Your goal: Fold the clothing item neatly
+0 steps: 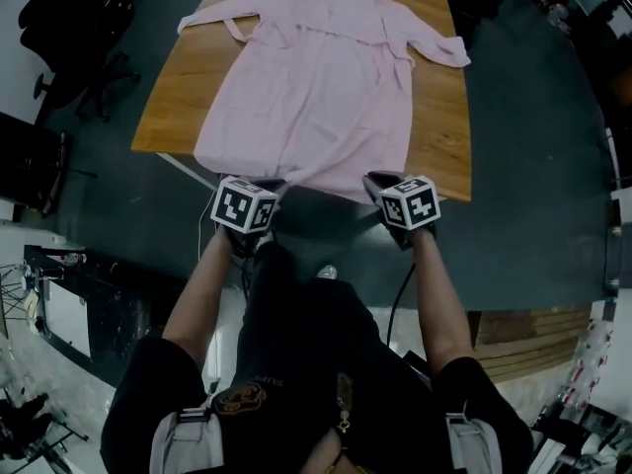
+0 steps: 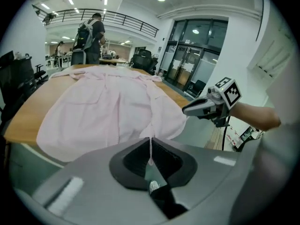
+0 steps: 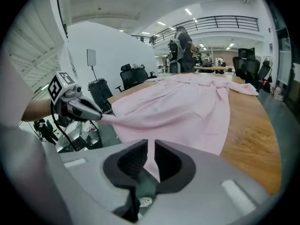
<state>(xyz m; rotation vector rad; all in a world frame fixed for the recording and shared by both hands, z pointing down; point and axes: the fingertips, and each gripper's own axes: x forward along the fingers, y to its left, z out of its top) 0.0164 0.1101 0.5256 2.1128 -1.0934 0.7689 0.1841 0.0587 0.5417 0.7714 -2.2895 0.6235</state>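
Left gripper (image 2: 150, 149): jaws all but closed, pinching a thin fold of the pink garment's (image 1: 316, 97) hem between the pads.
Right gripper (image 3: 150, 159): jaws nearly together, a strip of the same hem clamped between them.
Grippers relative to each other: side by side in the head view, left at about 7 o'clock of the garment, right at about 5 o'clock, well apart. Each appears in the other's gripper view with cloth pulled to its tip.
Pink garment: spread flat on the table (image 1: 188, 77), at 12 o'clock from both grippers. The hem overhangs the near table edge and the sleeves reach out toward 10 and 2 o'clock.
Table: wooden top, bare along both sides of the garment.
Surroundings: office chairs (image 1: 79, 28) at 10 o'clock of the table. A person with a backpack (image 2: 91, 36) stands beyond the far end.
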